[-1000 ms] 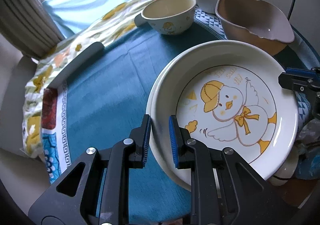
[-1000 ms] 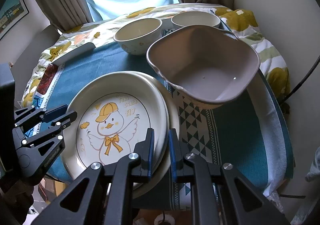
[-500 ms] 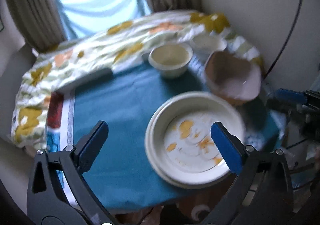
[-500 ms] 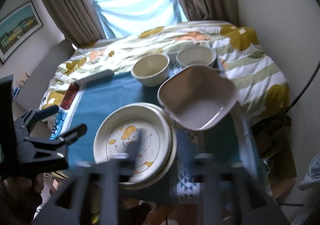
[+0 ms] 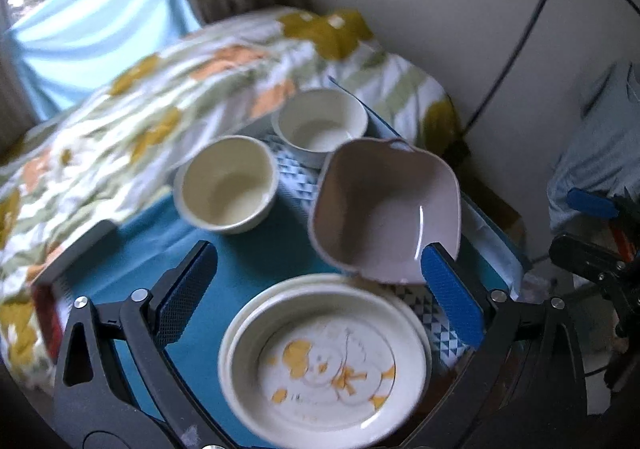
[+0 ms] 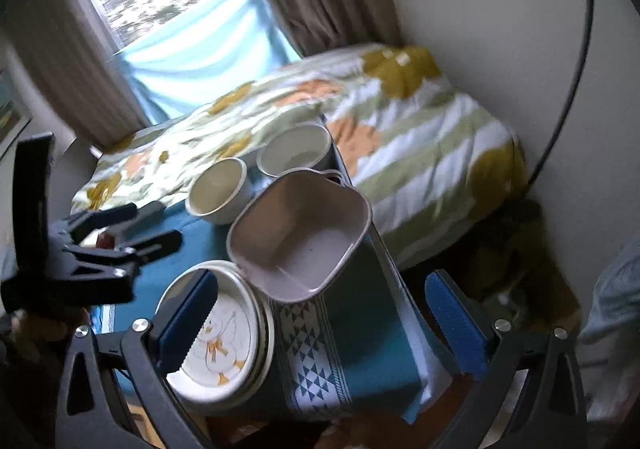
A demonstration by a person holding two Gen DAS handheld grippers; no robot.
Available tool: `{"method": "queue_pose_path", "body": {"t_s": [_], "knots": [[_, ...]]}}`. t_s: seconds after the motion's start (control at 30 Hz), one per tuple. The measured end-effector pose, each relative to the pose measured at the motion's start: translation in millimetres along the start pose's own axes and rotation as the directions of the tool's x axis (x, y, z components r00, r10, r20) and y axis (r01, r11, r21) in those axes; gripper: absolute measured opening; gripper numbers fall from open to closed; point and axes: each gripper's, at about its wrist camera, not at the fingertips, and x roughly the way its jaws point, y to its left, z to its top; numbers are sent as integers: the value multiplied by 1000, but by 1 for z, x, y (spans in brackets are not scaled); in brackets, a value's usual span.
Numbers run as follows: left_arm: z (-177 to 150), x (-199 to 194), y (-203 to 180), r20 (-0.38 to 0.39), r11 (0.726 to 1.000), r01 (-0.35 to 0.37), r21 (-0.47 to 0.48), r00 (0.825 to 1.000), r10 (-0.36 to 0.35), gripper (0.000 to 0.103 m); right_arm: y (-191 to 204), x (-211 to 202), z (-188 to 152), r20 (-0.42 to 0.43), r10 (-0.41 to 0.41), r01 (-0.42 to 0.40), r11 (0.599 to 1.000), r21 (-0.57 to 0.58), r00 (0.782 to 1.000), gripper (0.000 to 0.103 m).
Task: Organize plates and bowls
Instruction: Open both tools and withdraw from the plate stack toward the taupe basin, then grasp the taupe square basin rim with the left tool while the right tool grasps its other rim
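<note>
A cream plate with a yellow duck print [image 5: 326, 361] lies stacked on a second plate at the near edge of the teal cloth [image 5: 260, 261]. Behind it stand a mauve square bowl [image 5: 384, 213], a cream bowl [image 5: 226, 185] and a white bowl [image 5: 320, 125]. My left gripper [image 5: 320, 289] is wide open and empty, raised above the plates. My right gripper [image 6: 320, 321] is also wide open and empty, raised near the duck plate [image 6: 220, 337] and the square bowl [image 6: 300, 233]. The left gripper also shows at the left of the right wrist view [image 6: 120, 225].
The small table stands against a bed with a floral quilt [image 5: 160, 89]. A wall with a black cable [image 5: 516, 37] is on the right. A dark flat bar [image 5: 76, 249] lies at the table's left edge. A window with curtains [image 6: 168, 1] is behind.
Both grippers were shut close to the plates' rims a second ago. They have opened wide and pulled back and up, leaving the plates stacked on the cloth.
</note>
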Motion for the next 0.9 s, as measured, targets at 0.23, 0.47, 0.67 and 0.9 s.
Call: {"method": "queue_pose_path", "body": {"t_s": [0.23,0.47,0.67,0.9], "knots": [[20,76,-6,-162,992,99,83,983,-84,60,-20,72,2,-168,-42,76,977,202,985,74],[27,117,-4,-225,981,129,147,970,-94,46,-26,112,-5,-224,-42,108,952,288,974,44],[26,137,-3,-270,977,129,168,960,-80,10,-28,127,-3,-239,-56,128,945,301,969,13],[25,131,-7,-254,978,115,172,965,-69,10,-28,126,-1,-223,-69,134,946,295,972,12]]}}
